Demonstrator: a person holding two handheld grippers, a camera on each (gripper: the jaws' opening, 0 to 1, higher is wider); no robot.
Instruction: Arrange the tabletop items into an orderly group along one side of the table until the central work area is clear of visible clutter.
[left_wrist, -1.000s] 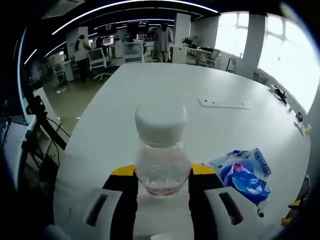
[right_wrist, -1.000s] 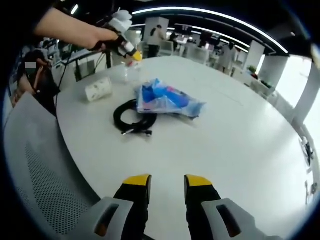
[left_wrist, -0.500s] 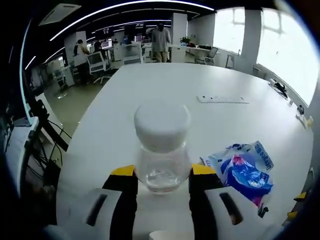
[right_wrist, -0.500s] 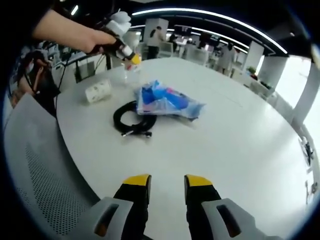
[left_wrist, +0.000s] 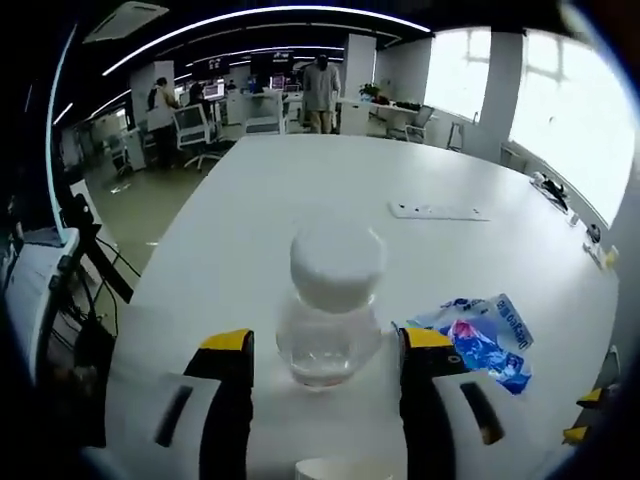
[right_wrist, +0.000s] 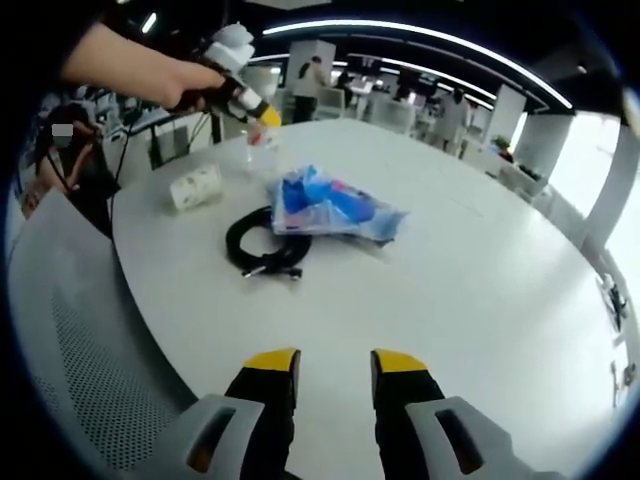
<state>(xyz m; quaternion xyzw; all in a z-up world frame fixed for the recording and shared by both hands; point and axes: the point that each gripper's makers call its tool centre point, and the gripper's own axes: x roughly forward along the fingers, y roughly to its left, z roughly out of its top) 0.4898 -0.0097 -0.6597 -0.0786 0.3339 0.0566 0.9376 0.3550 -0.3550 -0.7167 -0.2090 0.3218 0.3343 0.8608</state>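
A clear bottle with a white cap (left_wrist: 335, 300) stands upright on the white table (left_wrist: 300, 190). My left gripper (left_wrist: 328, 345) is open, its jaws spread on either side of the bottle without touching it. A blue plastic packet (left_wrist: 482, 336) lies to the bottle's right. In the right gripper view the blue packet (right_wrist: 330, 205) lies beside a coiled black cable (right_wrist: 265, 245), and a paper cup (right_wrist: 197, 185) lies on its side. Farther back, a hand holds the left gripper (right_wrist: 255, 108) over the bottle (right_wrist: 257, 148). My right gripper (right_wrist: 335, 365) hovers near the table's edge, slightly open and holding nothing.
A white power strip (left_wrist: 440, 211) lies farther along the table. A grey mesh chair (right_wrist: 90, 330) stands by the table's near edge. A white rim (left_wrist: 330, 468) shows between the left jaws. People and desks fill the office behind.
The left gripper's jaws have spread apart and let go of the bottle, which now stands free on the table. The right gripper has stayed put.
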